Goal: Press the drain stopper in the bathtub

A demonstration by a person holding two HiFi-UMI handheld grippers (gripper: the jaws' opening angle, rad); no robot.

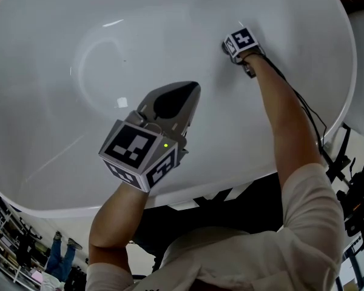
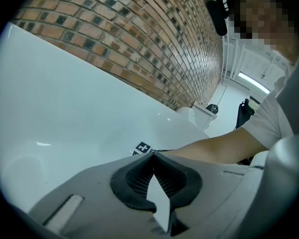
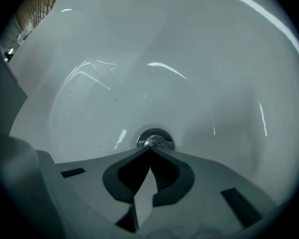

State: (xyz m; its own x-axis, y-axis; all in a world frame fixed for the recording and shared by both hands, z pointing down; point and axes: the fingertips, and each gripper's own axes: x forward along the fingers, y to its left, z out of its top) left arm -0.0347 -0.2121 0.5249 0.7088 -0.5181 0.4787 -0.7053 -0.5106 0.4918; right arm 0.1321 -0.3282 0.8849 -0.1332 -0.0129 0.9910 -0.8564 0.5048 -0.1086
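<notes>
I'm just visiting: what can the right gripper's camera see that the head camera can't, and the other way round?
Only the right gripper view shows the chrome drain stopper, just beyond the closed tips of the right gripper. Only the head view shows the left gripper held over the tub, and the person's arms. Both show the white bathtub and its smooth curved inside.

A brick wall (image 2: 139, 39) runs back to a white toilet (image 2: 203, 115) standing at its foot.
</notes>
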